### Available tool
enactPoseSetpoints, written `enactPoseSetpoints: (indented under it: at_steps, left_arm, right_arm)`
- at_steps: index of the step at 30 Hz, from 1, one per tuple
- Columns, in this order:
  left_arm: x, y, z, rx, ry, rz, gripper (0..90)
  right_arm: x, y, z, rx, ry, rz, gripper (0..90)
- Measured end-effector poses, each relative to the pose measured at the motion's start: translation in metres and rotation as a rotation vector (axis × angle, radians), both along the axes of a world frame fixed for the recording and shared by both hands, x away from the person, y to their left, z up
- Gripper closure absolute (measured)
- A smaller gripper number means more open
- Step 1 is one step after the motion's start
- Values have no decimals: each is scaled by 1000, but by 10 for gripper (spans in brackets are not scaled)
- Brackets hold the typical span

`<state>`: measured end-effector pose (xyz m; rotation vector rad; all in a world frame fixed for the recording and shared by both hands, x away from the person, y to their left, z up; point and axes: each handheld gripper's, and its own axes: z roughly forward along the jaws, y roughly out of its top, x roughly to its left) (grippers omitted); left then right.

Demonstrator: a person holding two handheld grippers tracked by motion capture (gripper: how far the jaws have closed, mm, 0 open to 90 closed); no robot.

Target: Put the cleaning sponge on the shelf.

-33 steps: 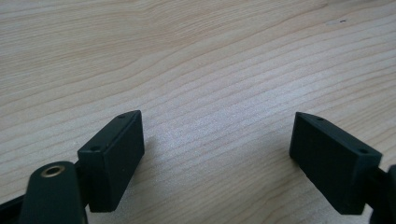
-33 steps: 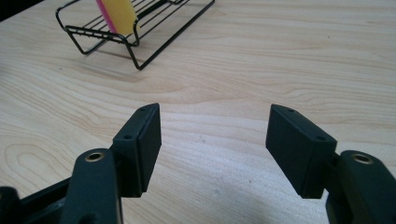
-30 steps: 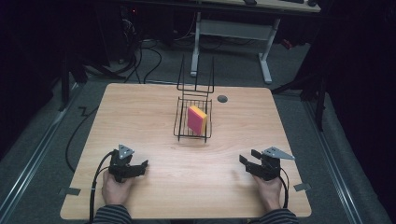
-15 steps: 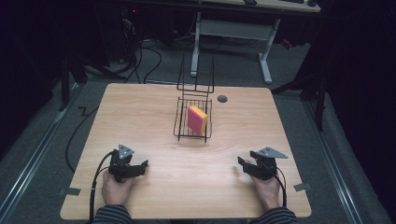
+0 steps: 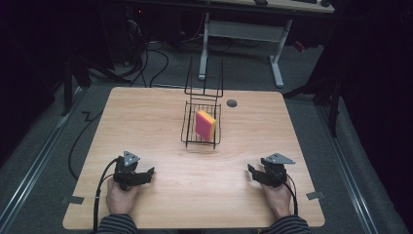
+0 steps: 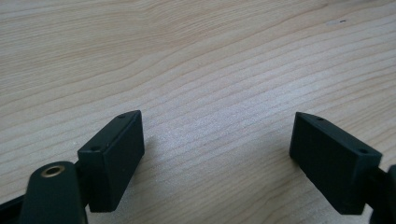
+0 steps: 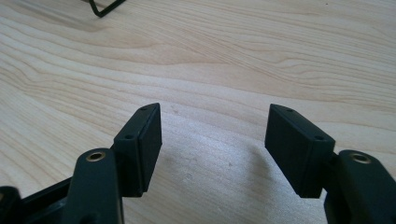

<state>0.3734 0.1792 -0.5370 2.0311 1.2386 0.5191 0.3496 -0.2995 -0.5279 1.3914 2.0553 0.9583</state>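
A black wire basket [image 5: 189,127] stands on the wooden table [image 5: 146,126] at its middle back, with a pink and yellow sponge [image 5: 205,125] upright inside it. My left gripper [image 5: 148,173] rests near the front left of the table, held by a hand, jaws open over bare wood [image 6: 217,140]. My right gripper [image 5: 252,171] rests at the front right, also open with nothing between its pads [image 7: 215,140]. A corner of the basket's wire [image 7: 105,8] shows at the top of the right gripper view.
A small dark round hole [image 5: 232,103] sits in the table just right of the basket. A taller wire frame [image 5: 204,80] rises behind the basket. Cables trail off the table's left side. Desk legs [image 5: 275,63] stand on the floor beyond.
The right hand and its gripper have shifted slightly toward the left and forward. The left gripper, basket and sponge stay as they were.
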Motion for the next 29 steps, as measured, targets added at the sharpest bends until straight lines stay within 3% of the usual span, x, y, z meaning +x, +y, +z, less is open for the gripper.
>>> enactPoseSetpoints:
  at_steps: [12, 29]
  left_arm:
    - [0, 0, 0, 0, 0, 0, 183]
    - [0, 0, 0, 0, -1, 1, 183]
  right_arm:
    - [4, 3, -3, -54, 41, -15, 361]
    - [4, 2, -3, -41, 51, -18, 360]
